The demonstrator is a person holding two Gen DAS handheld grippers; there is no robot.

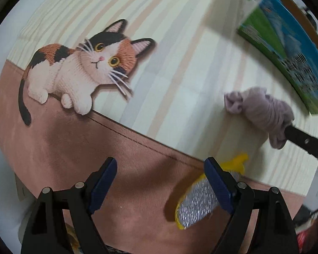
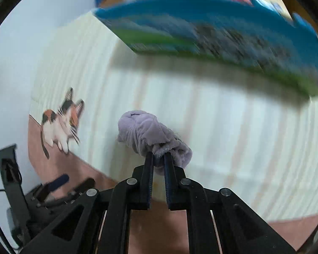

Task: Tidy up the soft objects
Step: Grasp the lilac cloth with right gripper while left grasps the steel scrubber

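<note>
The left gripper (image 1: pixel 161 182) was held low with its two blue-padded fingers (image 1: pixel 102 183) spread wide apart and nothing between them. The right gripper (image 2: pixel 159 158) was extended forward, its black ribbed fingers (image 2: pixel 148 169) drawn close together and pinching the rear end of a rolled lilac sock (image 2: pixel 152 137), which projected ahead of the fingertips. In the left wrist view, one black finger of the right gripper (image 1: pixel 286 131) entered from the right edge, buried in the sock (image 1: pixel 262 114).
</note>
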